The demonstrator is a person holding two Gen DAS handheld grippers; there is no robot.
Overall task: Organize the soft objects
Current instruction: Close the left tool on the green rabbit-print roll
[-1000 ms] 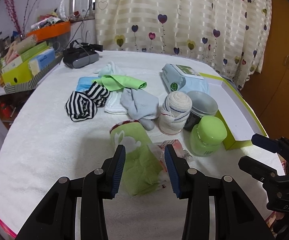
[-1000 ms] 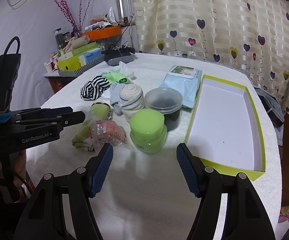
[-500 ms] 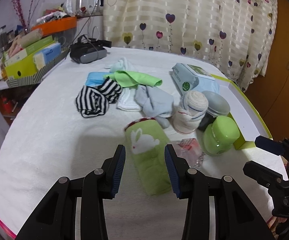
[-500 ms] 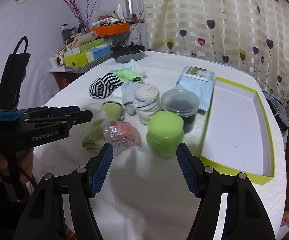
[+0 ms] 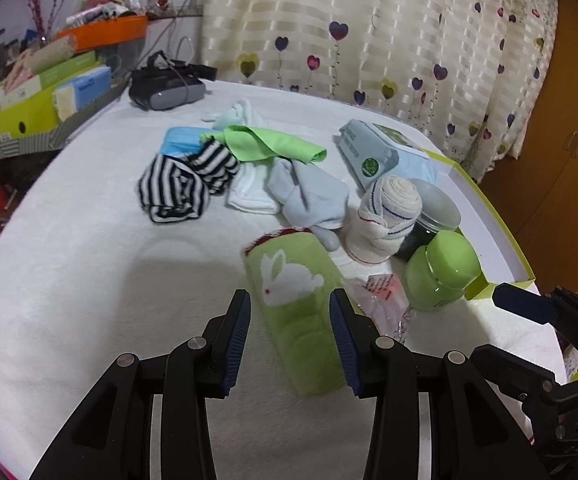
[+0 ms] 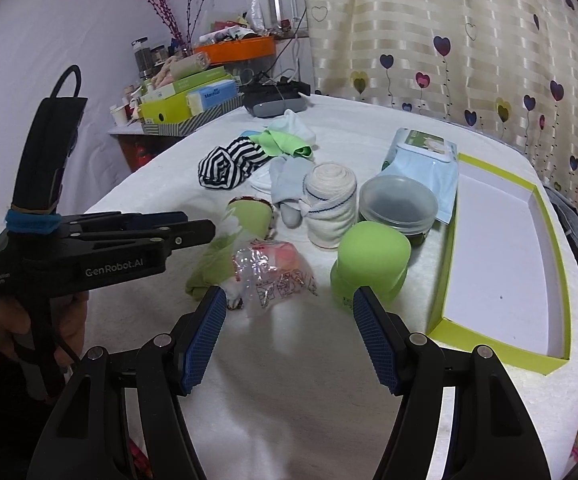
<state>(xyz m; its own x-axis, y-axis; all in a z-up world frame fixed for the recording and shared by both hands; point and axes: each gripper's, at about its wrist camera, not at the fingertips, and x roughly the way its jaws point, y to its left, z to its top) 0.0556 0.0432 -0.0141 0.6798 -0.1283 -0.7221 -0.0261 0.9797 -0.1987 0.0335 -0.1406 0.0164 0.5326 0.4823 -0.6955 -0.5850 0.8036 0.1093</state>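
A green sock with a white rabbit (image 5: 295,288) lies flat on the white table, and my left gripper (image 5: 289,340) is open with its fingers on either side of the sock's near end. The sock also shows in the right wrist view (image 6: 225,248). A rolled cream sock (image 5: 385,216) stands upright behind it. A light blue sock (image 5: 313,196), a striped black-and-white cloth (image 5: 185,184) and a green cloth (image 5: 265,144) lie further back. My right gripper (image 6: 289,336) is open and empty, above the table in front of a crinkly plastic packet (image 6: 273,272).
A green jar (image 6: 369,260) and a lidded dark container (image 6: 399,204) stand beside an open green-rimmed white box (image 6: 561,280) on the right. A wipes pack (image 5: 385,156) lies behind. Boxes and a black device (image 5: 165,88) sit at the far left.
My left gripper has pulled back and risen slightly; the green rabbit sock now lies flattened and straight between its fingers. My right gripper has moved a little closer to the packet.
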